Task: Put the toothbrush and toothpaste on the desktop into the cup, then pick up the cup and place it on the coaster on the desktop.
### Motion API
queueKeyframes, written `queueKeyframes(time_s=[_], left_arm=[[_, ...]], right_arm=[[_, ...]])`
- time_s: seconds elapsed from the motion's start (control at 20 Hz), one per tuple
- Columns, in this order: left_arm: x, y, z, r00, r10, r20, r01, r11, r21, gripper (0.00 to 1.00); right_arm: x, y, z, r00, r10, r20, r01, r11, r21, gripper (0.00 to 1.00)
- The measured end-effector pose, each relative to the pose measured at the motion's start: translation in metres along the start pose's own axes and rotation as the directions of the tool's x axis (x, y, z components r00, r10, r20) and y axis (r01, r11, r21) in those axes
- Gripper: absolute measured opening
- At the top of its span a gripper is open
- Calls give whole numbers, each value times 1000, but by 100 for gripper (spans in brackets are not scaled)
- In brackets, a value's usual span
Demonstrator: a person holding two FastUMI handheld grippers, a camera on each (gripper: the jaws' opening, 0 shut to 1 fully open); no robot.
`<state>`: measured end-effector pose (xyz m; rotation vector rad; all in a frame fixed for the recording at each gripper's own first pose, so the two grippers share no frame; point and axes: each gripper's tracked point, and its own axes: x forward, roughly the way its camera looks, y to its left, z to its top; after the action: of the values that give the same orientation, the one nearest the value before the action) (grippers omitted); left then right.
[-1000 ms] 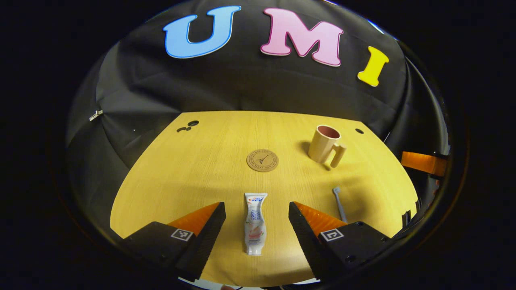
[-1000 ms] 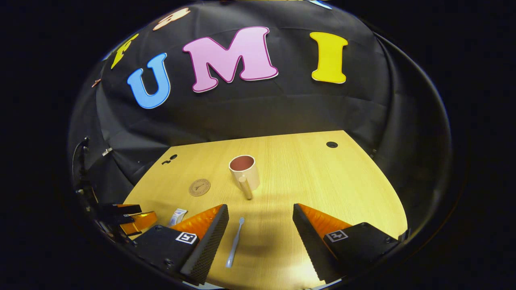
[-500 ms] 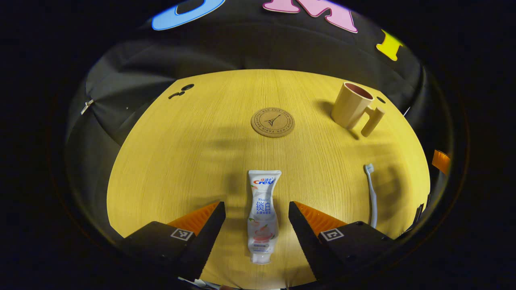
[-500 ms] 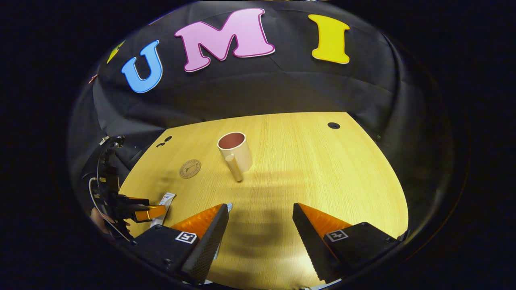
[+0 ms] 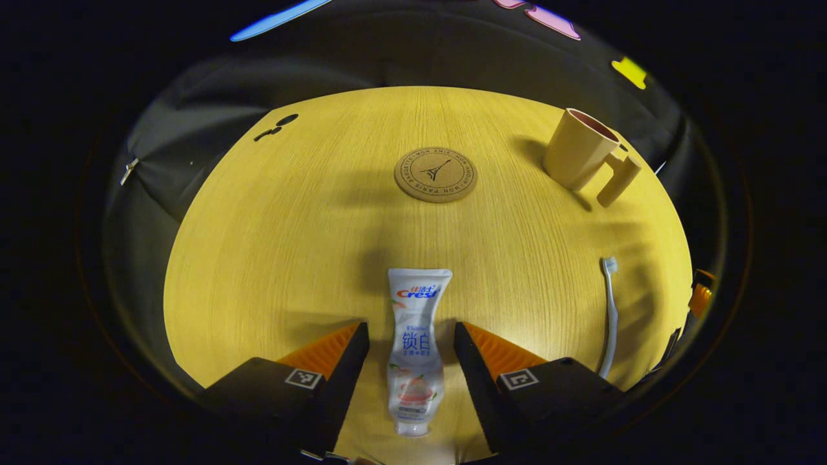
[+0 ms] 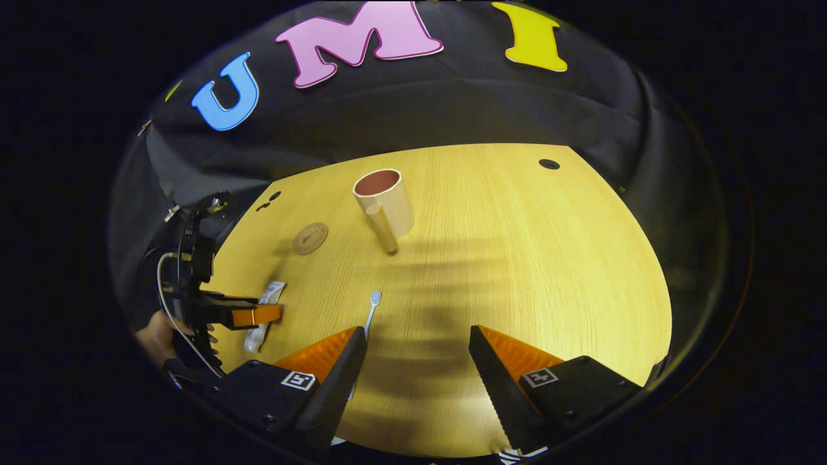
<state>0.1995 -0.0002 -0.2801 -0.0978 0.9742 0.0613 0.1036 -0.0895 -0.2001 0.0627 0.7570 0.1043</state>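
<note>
Flanking toothpaste (image 5: 413, 349): coaster (image 5: 436, 174), toothbrush (image 5: 609, 316)

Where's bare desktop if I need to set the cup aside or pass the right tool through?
Bare desktop runs right of the cup toward the far grommet hole; another patch lies left of the coaster. It is crowded where the left tool straddles the toothpaste, and beside the toothbrush.

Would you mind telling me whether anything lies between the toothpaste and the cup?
Nothing visible does. The toothpaste lies between the left claw's open fingers; bare desktop runs to the cup. The coaster and toothbrush lie off that line.
</note>
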Motion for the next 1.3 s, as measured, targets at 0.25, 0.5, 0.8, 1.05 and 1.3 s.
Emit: queueKeyframes(time_s=[0.25, 0.5, 0.8, 1.05, 1.3], left_arm=[[3, 6, 1, 999, 2, -42, -3, 1000, -21, 64], [3, 10, 0, 1000, -7, -31, 6, 1000, -13, 40], [2, 11, -2, 1000, -22, 1, 22, 1000, -16, 32], [2, 11, -3, 999, -30, 15, 30, 1000, 8, 31], [1, 11, -4, 999, -45, 14, 44, 998, 43, 31]], right_arm=[[8, 18, -32, 991, 38, -125, -36, 999, 21, 99], [26, 41, -39, 986, 38, -162, -35, 999, 19, 99], [59, 67, -52, 978, 6, -210, -13, 999, -33, 99], [79, 71, -58, 970, -53, -238, 43, 998, -45, 96], [89, 79, -66, 964, -77, -257, 67, 997, -47, 79]])
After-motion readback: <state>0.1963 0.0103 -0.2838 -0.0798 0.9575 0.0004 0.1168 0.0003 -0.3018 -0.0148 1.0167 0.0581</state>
